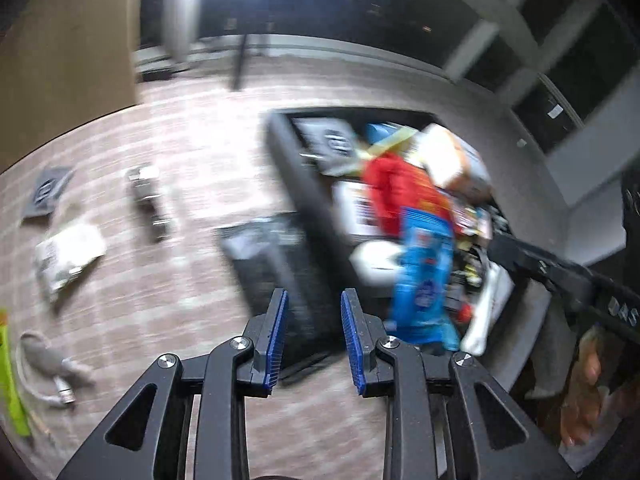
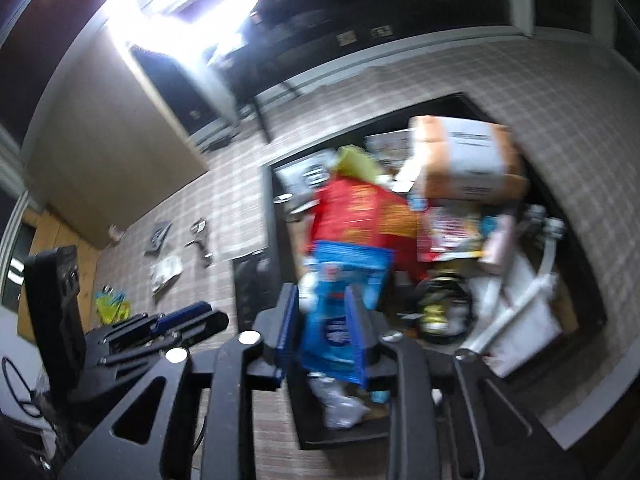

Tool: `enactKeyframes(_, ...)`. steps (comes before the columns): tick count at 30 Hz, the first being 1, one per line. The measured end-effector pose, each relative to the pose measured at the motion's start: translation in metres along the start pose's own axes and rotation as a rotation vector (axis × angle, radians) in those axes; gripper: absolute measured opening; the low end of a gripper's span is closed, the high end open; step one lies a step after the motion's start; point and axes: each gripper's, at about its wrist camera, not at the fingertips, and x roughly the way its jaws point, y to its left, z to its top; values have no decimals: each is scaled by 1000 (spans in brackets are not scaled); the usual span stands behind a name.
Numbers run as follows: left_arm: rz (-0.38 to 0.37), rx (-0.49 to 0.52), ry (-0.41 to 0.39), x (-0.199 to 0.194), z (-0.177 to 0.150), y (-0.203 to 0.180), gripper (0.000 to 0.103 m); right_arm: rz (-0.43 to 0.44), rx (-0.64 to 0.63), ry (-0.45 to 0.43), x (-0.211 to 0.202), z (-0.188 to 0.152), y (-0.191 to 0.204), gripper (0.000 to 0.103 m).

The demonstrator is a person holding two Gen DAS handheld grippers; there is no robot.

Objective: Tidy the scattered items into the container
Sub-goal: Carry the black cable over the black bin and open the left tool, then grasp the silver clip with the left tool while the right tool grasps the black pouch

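A black open container (image 1: pixel 298 184) stands on the checked floor, piled with packets and boxes. A red packet (image 1: pixel 400 196) and an orange and white box (image 2: pixel 464 160) lie on top. A blue packet (image 2: pixel 340 320) shows blurred in the gap of my right gripper (image 2: pixel 325 312), over the container (image 2: pixel 267 216). Its fingers stand apart and no pad visibly presses on the packet. In the left wrist view the blue packet (image 1: pixel 424 280) sits clear of the right gripper's black body (image 1: pixel 560 276). My left gripper (image 1: pixel 314 336) is open with nothing in it, just left of the container.
Loose on the floor to the left lie a grey pouch (image 1: pixel 46 192), a white packet (image 1: pixel 68 256), a black and silver object (image 1: pixel 148 200), a grey cabled thing (image 1: pixel 48 360) and a green strip (image 1: pixel 8 372). A flat black item (image 1: pixel 268 252) leans by the container. A hand (image 1: pixel 584 380) holds the right gripper.
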Motion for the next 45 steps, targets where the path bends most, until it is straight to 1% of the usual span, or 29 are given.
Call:
enactKeyframes(1, 11, -21, -2, -3, 1, 12, 25, 12, -18, 9, 4, 1, 7, 34)
enactKeyframes(3, 26, -48, -8, -6, 2, 31, 32, 34, -66, 32, 17, 1, 28, 40)
enactKeyframes(4, 32, -62, -13, -8, 3, 40, 36, 44, -90, 48, 24, 1, 40, 41)
enactKeyframes(7, 43, -99, -13, -10, 8, 62, 36, 72, -144, 100, 46, -3, 62, 51)
enactKeyframes(8, 44, -110, -10, -9, 9, 68, 37, 80, -153, 118, 55, -5, 70, 53)
enactKeyframes(9, 43, -121, -7, -8, 11, 74, 37, 85, -157, 133, 63, -7, 75, 55)
enactKeyframes(12, 35, -144, 5, -4, 16, 88, 38, 79, -139, 188, 90, -12, 85, 55)
enactKeyframes(13, 33, -144, 9, -2, 18, 91, 38, 62, -133, 202, 99, -14, 87, 55)
enactKeyframes(15, 31, -144, 19, 2, 22, 97, 39, -5, -132, 223, 116, -17, 91, 55)
enactKeyframes(17, 19, -147, 26, 6, 29, 103, 43, -55, -132, 241, 128, -18, 92, 55)
enactKeyframes(19, 8, -154, 29, 10, 36, 108, 45, -95, -134, 250, 137, -19, 92, 55)
enactKeyframes(20, 1, -159, 34, 12, 39, 111, 48, -113, -144, 242, 139, -19, 94, 56)
enactKeyframes(21, -3, -162, 41, 15, 42, 113, 50, -138, -158, 238, 141, -18, 97, 62)
enactKeyframes(22, -5, -165, 50, 18, 47, 116, 54, -161, -170, 236, 142, -17, 99, 63)
enactKeyframes(24, -4, -166, 61, 25, 56, 120, 54, -206, -195, 234, 147, -17, 105, 65)
enactKeyframes(26, 7, -164, 72, 34, 64, 123, 54, -217, -196, 240, 152, -16, 110, 66)
enactKeyframes(30, 7, -163, 102, 52, 79, 131, 54, -197, -165, 268, 158, -16, 113, 66)
enactKeyframes(33, 16, -157, 131, 67, 87, 135, 54, -250, -148, 267, 164, -15, 108, 66)
enactKeyframes(35, 10, -157, 150, 76, 90, 136, 54, -251, -121, 282, 169, -14, 105, 66)
enactKeyframes(37, 10, -155, 167, 84, 93, 136, 54, -275, -125, 276, 171, -12, 106, 66)
enactKeyframes(38, 12, -152, 174, 88, 94, 135, 54, -288, -138, 276, 173, -10, 108, 68)
enactKeyframes(42, 31, -132, 192, 98, 98, 132, 54, -300, -178, 300, 184, -5, 116, 84)
enactKeyframes(43, 36, -127, 191, 99, 98, 133, 53, -303, -182, 305, 185, -4, 117, 85)
enactKeyframes(45, 36, -126, 189, 100, 98, 135, 53, -307, -182, 315, 185, -2, 118, 85)
